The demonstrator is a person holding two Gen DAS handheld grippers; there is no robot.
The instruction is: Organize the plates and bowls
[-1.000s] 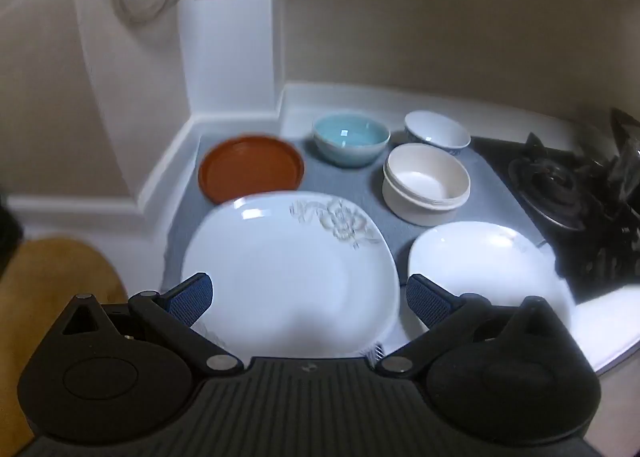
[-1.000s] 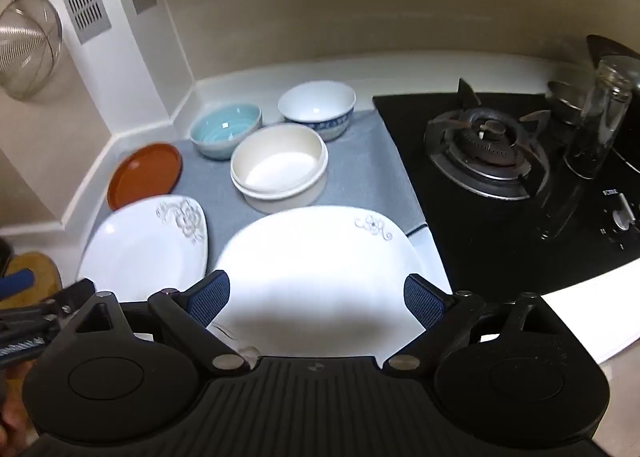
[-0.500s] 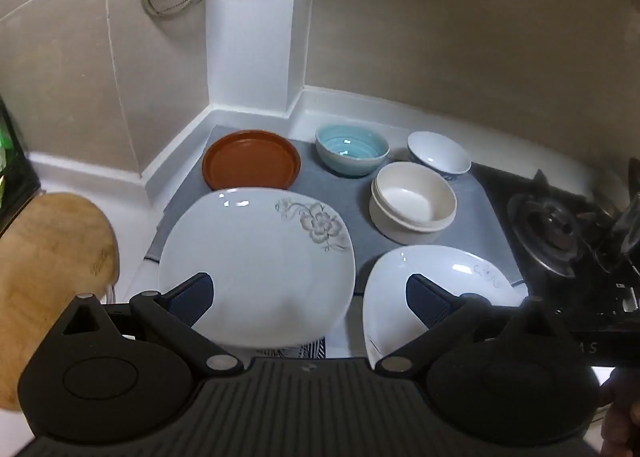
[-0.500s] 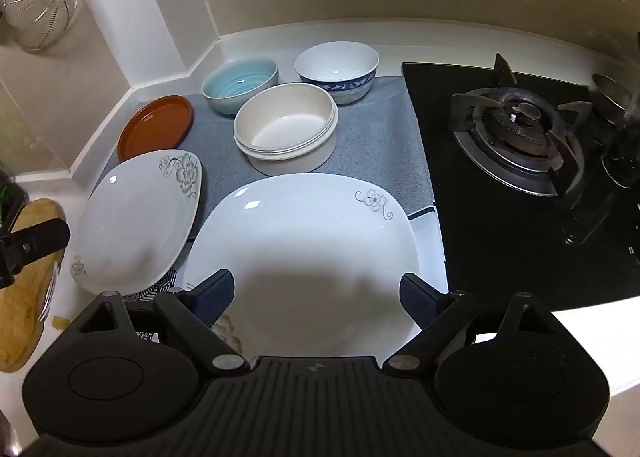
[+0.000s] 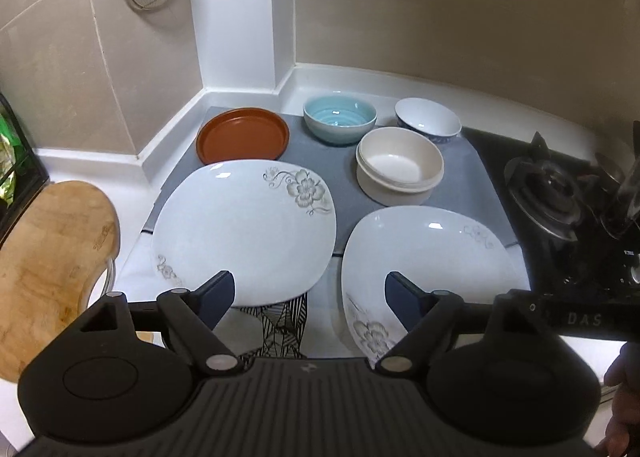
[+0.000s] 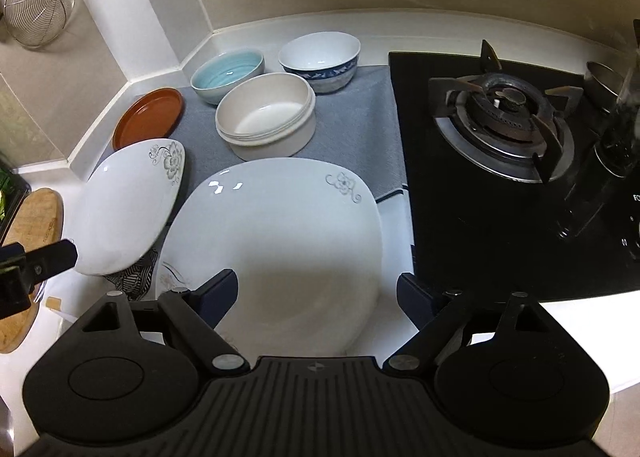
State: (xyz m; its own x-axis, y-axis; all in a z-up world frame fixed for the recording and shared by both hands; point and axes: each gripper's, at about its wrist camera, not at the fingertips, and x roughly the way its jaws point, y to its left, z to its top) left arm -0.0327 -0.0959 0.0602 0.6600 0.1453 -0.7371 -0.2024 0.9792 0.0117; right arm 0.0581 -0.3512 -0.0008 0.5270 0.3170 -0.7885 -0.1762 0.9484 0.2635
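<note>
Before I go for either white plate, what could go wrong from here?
1. The left white plate looks tilted, propped over a striped cloth off the grey mat; a nudge may slide it.
2. The right white plate overhangs the mat beside the hob, so it may rock.
3. The stacked cream bowls sit close behind; overreaching could knock them.

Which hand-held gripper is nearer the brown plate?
Left. The left hand-held gripper faces the brown plate across one white plate; the right hand-held gripper sits further right, by the stove.
</note>
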